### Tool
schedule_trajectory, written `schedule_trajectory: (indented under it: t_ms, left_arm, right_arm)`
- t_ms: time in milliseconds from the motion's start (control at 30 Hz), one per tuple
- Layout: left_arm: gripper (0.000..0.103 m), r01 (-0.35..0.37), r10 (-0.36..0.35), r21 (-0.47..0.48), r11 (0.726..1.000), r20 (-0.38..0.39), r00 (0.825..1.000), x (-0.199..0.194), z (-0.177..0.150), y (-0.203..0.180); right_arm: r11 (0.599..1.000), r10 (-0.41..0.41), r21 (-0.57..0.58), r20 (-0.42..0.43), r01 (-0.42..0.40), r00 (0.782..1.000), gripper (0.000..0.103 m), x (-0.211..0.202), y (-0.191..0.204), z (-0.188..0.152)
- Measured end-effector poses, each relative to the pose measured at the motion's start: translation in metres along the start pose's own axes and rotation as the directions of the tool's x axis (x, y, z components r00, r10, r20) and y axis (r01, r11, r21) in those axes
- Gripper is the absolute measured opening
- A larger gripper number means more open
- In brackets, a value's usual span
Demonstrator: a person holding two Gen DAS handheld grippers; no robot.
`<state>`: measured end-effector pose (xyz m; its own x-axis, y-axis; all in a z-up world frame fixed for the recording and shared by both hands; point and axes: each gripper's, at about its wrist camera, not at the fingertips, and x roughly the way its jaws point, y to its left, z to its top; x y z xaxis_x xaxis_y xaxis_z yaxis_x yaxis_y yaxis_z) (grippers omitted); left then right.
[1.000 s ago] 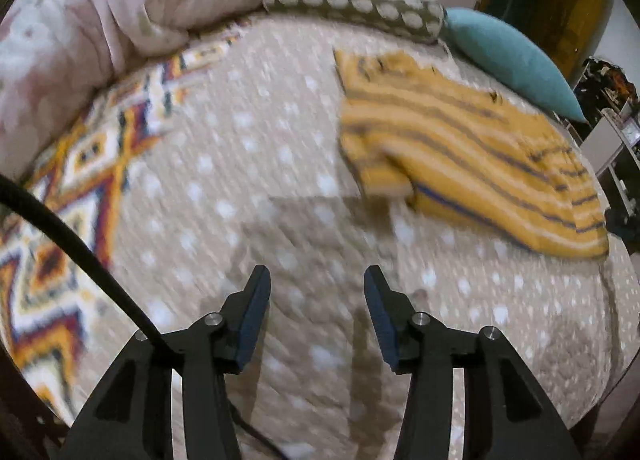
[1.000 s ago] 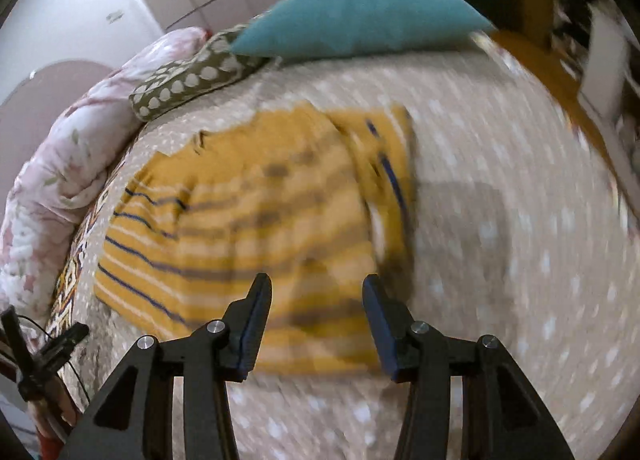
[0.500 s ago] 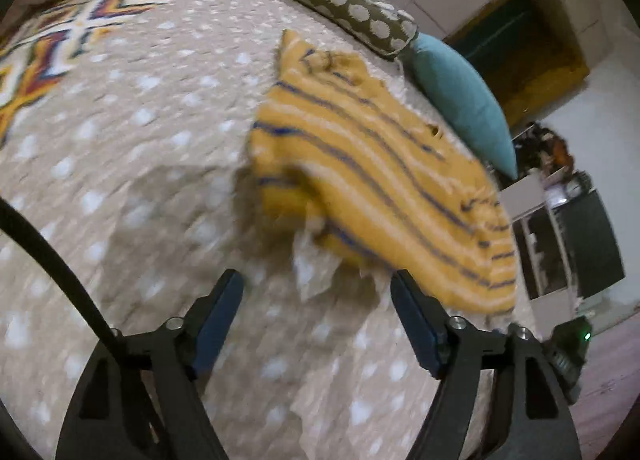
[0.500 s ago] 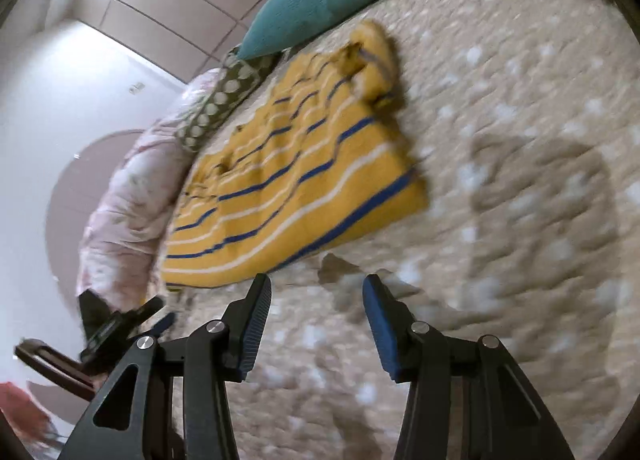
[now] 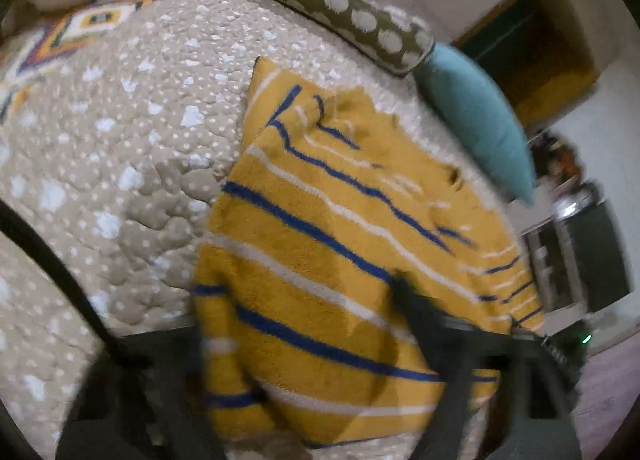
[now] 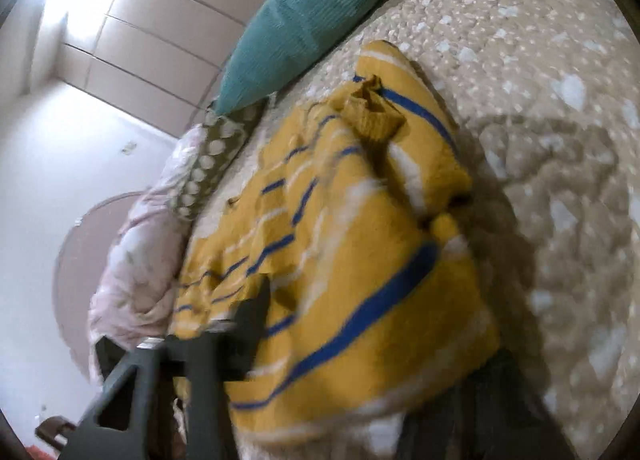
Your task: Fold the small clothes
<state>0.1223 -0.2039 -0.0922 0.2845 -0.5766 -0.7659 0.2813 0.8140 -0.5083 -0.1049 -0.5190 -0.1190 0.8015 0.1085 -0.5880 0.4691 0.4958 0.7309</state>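
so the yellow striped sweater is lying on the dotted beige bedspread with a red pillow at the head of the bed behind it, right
Not quite: the pillow is teal, not red. The right wrist view shows it clearly, lying at the head of the bed behind the yellow striped sweater, beside an olive pillow with white dots. The rest holds: the sweater does lie on the dotted beige bedspread.
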Motion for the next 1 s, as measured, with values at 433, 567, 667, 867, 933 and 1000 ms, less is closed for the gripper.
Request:
schedule_trajectory:
  t_ms: [433,567,667,867,933,1000]
  left_arm:
    - [0.021,0.01,-0.007,0.042,0.999,-0.076,0.997,-0.058,-0.04,-0.012]
    - [0.027,-0.089,0.096,0.081,0.993,-0.089,0.991,-0.07,-0.071,0.003]
    - [0.037,-0.097,0.1,0.054,0.994,-0.067,0.993,-0.091,-0.087,0.022]
    - [0.04,-0.282,0.281,0.002,0.96,0.05,0.958,-0.15,-0.113,0.057]
    - [0.04,-0.295,0.295,-0.007,0.955,0.091,0.951,-0.17,-0.124,0.062]
    - [0.04,-0.303,0.301,-0.004,0.953,0.124,0.945,-0.182,-0.133,0.062]
  right_arm:
    - [0.99,0.123,0.075,-0.061,-0.118,0.991,0.012,-0.06,-0.002,-0.018]
    - [0.999,0.043,-0.014,-0.087,-0.044,0.995,0.018,-0.083,-0.01,-0.045]
    - [1.0,-0.004,-0.027,-0.087,0.002,0.996,0.027,-0.098,-0.024,-0.059]
    - [0.981,-0.128,-0.147,-0.021,0.124,0.992,0.041,-0.137,-0.024,-0.075]
    - [0.976,-0.135,-0.172,0.001,0.133,0.991,0.043,-0.15,-0.024,-0.077]
    - [0.967,-0.16,-0.197,0.024,0.162,0.987,0.043,-0.156,-0.017,-0.074]
